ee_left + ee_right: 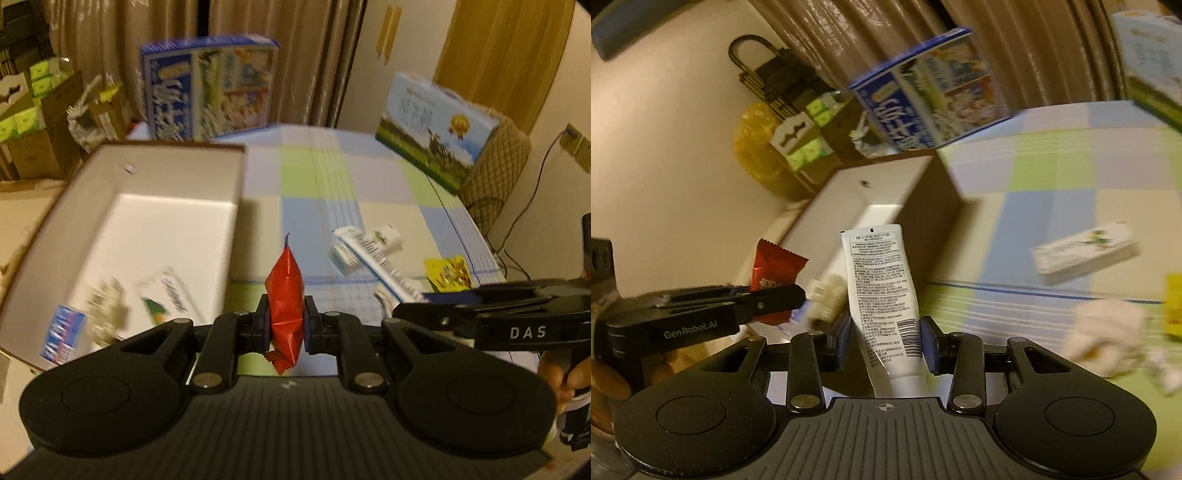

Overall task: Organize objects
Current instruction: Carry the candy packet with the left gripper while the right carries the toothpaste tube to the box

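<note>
Red crinkled foil snack packet [285, 295], one, pinched in left gripper [286, 326]; white printed plastic tube [882, 295], one, clamped in right gripper [884, 341]. One open white-lined cardboard box [55, 236] nearby.

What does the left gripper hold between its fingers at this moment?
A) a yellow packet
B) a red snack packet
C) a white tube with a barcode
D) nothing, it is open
B: in the left wrist view the left gripper is shut on the red snack packet, while the white tube sits in the right gripper and the yellow packet lies on the table.
</note>
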